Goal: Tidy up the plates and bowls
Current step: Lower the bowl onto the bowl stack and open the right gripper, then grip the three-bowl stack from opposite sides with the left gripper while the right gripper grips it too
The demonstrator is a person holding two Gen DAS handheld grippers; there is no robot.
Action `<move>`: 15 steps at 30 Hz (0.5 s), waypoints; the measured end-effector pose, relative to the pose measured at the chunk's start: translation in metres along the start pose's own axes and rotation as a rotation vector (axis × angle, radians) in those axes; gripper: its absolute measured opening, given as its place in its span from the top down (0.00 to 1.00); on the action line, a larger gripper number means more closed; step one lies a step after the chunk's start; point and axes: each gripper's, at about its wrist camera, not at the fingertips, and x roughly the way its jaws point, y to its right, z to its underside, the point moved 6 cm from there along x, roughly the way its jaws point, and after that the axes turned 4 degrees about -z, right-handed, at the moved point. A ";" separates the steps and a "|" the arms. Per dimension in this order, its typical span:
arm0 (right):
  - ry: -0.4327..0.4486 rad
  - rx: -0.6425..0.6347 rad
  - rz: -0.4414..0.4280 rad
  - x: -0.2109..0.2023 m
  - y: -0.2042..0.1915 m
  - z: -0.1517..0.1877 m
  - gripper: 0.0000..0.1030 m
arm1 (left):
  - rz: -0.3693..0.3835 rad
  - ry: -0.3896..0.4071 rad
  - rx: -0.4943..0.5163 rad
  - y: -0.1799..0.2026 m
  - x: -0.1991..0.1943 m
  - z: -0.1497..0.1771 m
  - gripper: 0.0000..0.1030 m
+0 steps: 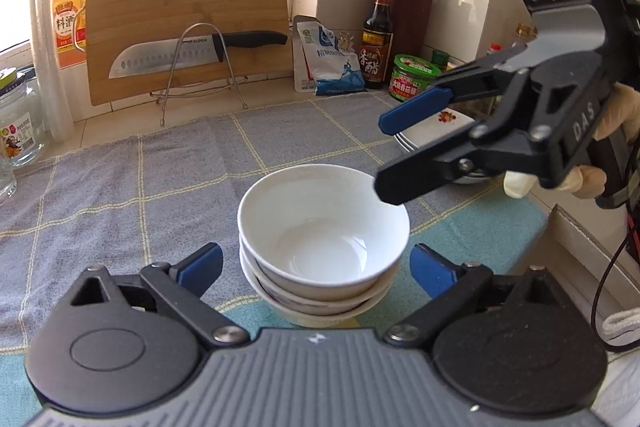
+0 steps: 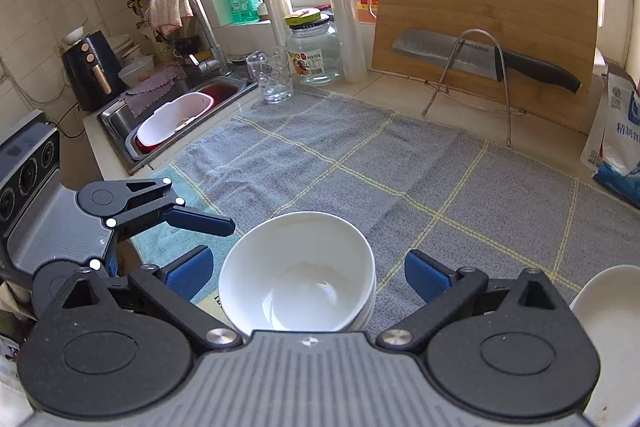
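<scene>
A stack of three white bowls [image 1: 324,239] stands on the grey checked cloth [image 1: 140,187], also seen in the right wrist view [image 2: 298,275]. My left gripper [image 1: 316,267] is open, its fingers either side of the stack without touching. My right gripper [image 1: 384,159] is open above the stack's far right rim; in its own view [image 2: 306,273] its fingers straddle the bowls. A stack of white plates [image 1: 436,131] with a floral mark lies behind the right gripper, and its edge shows at the lower right [image 2: 608,327].
A cutting board [image 1: 188,23] with a knife [image 1: 192,55] on a wire rack leans at the back. Bottles, a green-lidded jar [image 1: 414,77], a salt bag and a knife block stand back right. A glass jar [image 2: 314,55], a glass and the sink [image 2: 172,119] lie left.
</scene>
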 end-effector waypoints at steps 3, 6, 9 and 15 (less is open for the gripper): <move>0.006 -0.106 -0.014 -0.010 -0.004 0.010 0.00 | -0.027 0.026 -0.016 -0.002 -0.006 0.003 0.02; -0.034 -0.159 -0.037 -0.014 -0.004 0.024 0.00 | -0.050 0.003 -0.028 0.000 -0.007 0.008 0.02; -0.076 -0.194 -0.035 -0.013 -0.002 0.039 0.00 | -0.074 -0.042 -0.022 0.005 -0.006 0.015 0.02; -0.133 -0.285 0.011 0.005 0.010 0.064 0.00 | -0.126 -0.111 0.003 0.013 -0.002 0.027 0.02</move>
